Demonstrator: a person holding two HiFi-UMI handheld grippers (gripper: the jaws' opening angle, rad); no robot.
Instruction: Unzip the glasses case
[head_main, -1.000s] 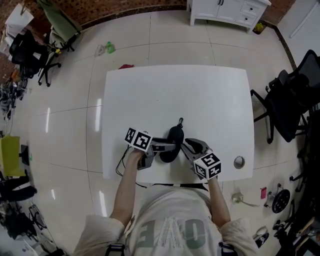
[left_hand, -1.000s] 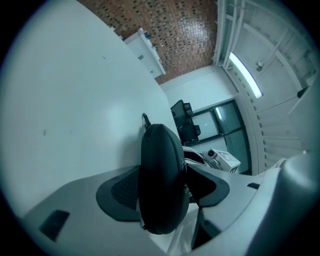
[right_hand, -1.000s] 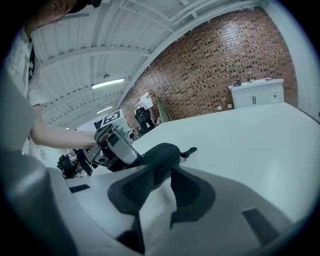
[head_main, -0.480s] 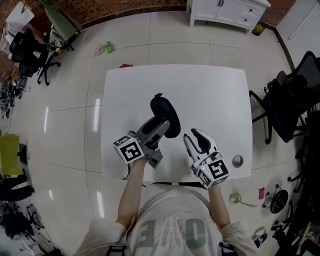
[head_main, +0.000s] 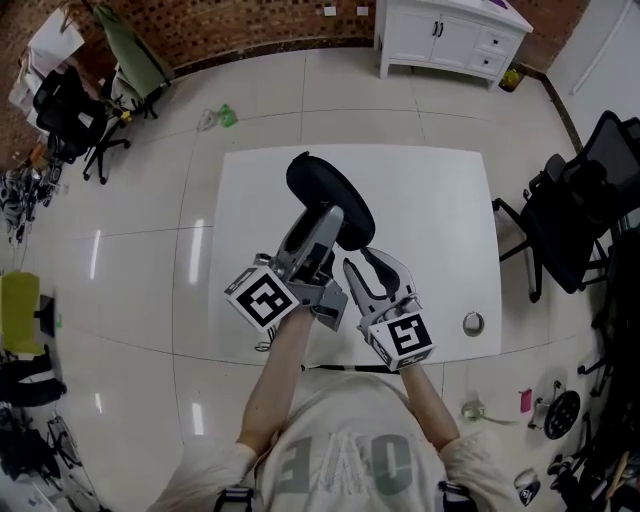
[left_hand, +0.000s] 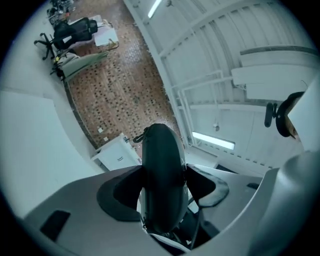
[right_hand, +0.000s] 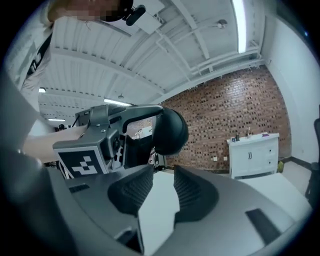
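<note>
A black oval glasses case (head_main: 332, 200) hangs above the white table (head_main: 440, 200), lifted towards the head camera. My left gripper (head_main: 325, 228) is shut on its near end, and the left gripper view shows the case (left_hand: 162, 170) wedged edge-on between the two jaws. A small zip loop (head_main: 303, 157) sticks out at the case's far end. My right gripper (head_main: 357, 268) is just right of the left one, apart from the case, its jaws open with a narrow gap and nothing in it. In the right gripper view the case (right_hand: 170, 131) shows beyond the right gripper (right_hand: 164, 182).
A round grommet (head_main: 472, 323) sits in the table near its front right corner. A black office chair (head_main: 580, 200) stands right of the table, a white cabinet (head_main: 450, 30) at the back, and more chairs (head_main: 70, 110) at the far left.
The left gripper has lifted the case off the table and swung it so that it points away. The right gripper has risen beside it and keeps the same narrow gap.
</note>
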